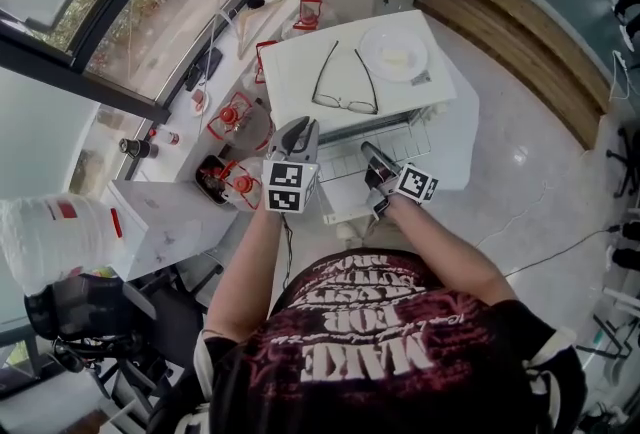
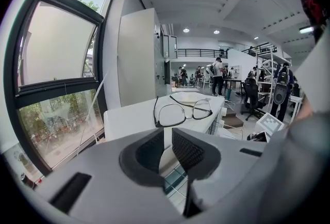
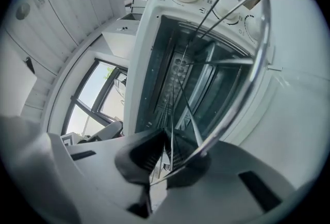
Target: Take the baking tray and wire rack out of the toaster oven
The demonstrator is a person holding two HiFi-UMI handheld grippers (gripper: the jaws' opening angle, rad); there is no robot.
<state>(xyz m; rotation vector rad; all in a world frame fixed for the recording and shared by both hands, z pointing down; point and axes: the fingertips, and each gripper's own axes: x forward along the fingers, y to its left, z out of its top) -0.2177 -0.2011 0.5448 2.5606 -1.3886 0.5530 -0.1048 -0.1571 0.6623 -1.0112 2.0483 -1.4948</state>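
Observation:
The white toaster oven [image 1: 300,72] stands in front of me with its front open; in the right gripper view its dark cavity [image 3: 175,63] shows turned on its side. The wire rack [image 1: 350,162] sticks out of the front. My right gripper [image 1: 370,154] is shut on the rack's near edge, and thin wires [image 3: 180,89] run from between the pads [image 3: 166,153] into the oven. My left gripper [image 1: 297,132] hovers over the oven's front left, jaws together with nothing in them [image 2: 168,148]. I cannot make out the baking tray.
A pair of glasses [image 1: 345,82] and a white plate [image 1: 393,52] lie on top of the oven. Red-capped items [image 1: 232,117] crowd the sill at the left by the window. A white box [image 1: 170,212] and a large bottle [image 1: 50,232] sit at lower left.

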